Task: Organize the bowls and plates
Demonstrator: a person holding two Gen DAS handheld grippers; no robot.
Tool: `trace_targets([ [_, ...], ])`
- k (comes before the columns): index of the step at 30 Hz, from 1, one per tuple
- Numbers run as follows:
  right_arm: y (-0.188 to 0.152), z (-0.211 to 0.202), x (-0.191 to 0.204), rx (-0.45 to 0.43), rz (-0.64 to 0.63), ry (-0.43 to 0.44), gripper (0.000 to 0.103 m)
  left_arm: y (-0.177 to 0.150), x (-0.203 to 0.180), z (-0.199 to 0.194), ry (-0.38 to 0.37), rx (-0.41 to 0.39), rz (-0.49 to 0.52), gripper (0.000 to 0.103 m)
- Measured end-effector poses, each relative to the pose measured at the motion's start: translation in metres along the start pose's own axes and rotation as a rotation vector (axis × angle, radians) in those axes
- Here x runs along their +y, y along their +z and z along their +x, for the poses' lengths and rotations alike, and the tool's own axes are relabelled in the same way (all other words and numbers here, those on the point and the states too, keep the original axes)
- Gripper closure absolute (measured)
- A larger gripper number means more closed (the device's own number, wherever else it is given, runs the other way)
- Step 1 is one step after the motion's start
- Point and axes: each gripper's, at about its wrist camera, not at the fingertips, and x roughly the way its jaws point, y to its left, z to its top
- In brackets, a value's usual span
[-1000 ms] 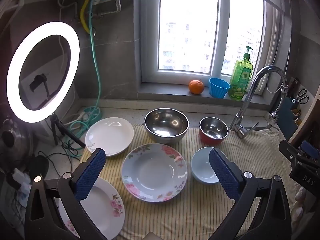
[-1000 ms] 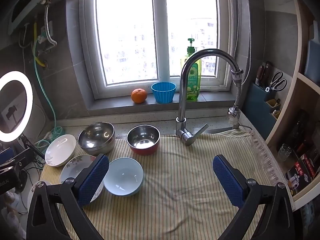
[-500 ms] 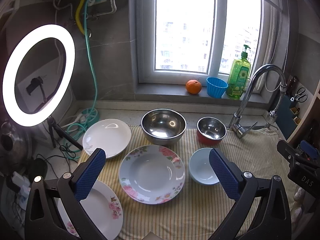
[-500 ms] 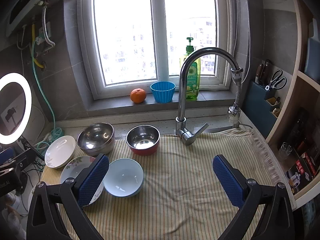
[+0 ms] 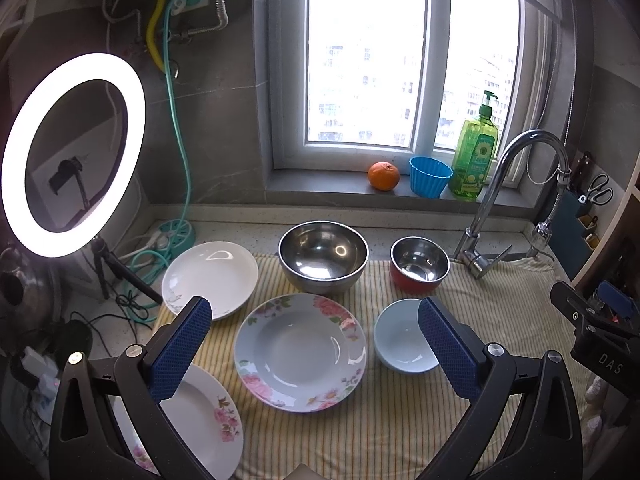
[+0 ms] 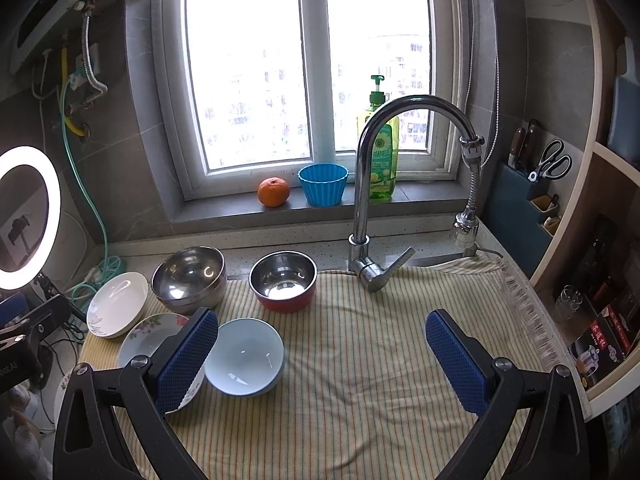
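Observation:
On the striped cloth (image 5: 400,432) lie a floral deep plate (image 5: 300,350), a light blue bowl (image 5: 404,340), a large steel bowl (image 5: 323,255) and a red bowl with a steel inside (image 5: 419,266). A plain white plate (image 5: 210,272) sits at the cloth's left edge and a flat floral plate (image 5: 204,420) at front left. My left gripper (image 5: 314,346) is open and empty above the floral deep plate. My right gripper (image 6: 322,358) is open and empty over the cloth (image 6: 360,400), right of the light blue bowl (image 6: 244,356).
A tap (image 6: 368,200) stands at the back right of the cloth. An orange (image 6: 273,191), a blue cup (image 6: 323,185) and a soap bottle (image 6: 378,152) sit on the windowsill. A ring light (image 5: 72,152) and cables stand left. A knife block and shelves are right.
Both views have shifted slightly; the left gripper has drifted a little to the left and back. Both grippers stay open and no dish has moved.

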Motion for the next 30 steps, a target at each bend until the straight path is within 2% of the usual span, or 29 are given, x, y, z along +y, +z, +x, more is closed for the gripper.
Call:
trace_targets([
  [30,-0.0013,-0.0001,0.0026,0.003,-0.001,-0.004,0.001,-0.0011,0.0008,0.0005,0.000,-0.004,-0.011,0.000],
])
